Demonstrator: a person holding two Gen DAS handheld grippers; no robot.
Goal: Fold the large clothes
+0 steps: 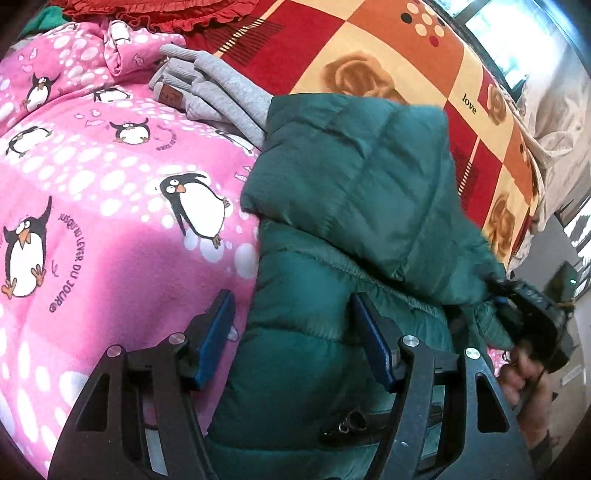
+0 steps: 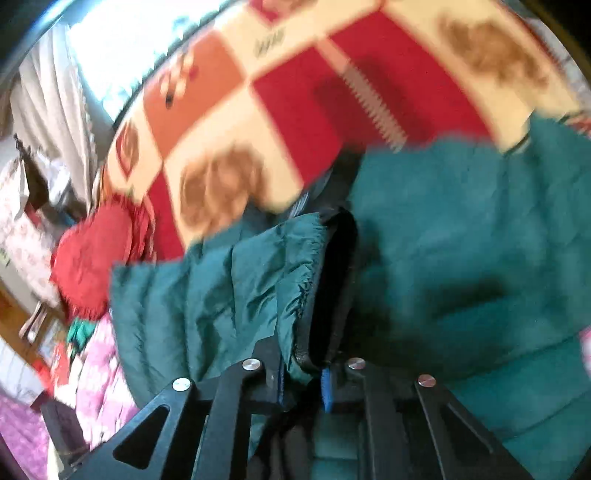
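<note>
A dark green puffer jacket [image 1: 354, 206] lies on a pink penguin-print blanket [image 1: 92, 184], one sleeve folded over its body. My left gripper [image 1: 295, 339] is open low over the jacket's near-left edge. Its left blue pad [image 1: 218, 332] hovers over the blanket and its right pad [image 1: 373, 350] over the jacket, neither pressing. My right gripper [image 2: 304, 384] is shut on the sleeve cuff [image 2: 314, 295], whose black lining shows. In the left wrist view that right gripper [image 1: 502, 299] and a hand [image 1: 524, 373] sit at the jacket's right edge. The right wrist view is blurred.
A folded grey garment [image 1: 214, 88] lies beyond the jacket on the blanket. A red ruffled cushion [image 1: 147, 14] sits at the far end. The bed's red, orange and cream rose-print sheet [image 1: 369, 48] spreads to the right, ending at a pale curtain [image 1: 557, 122] and window.
</note>
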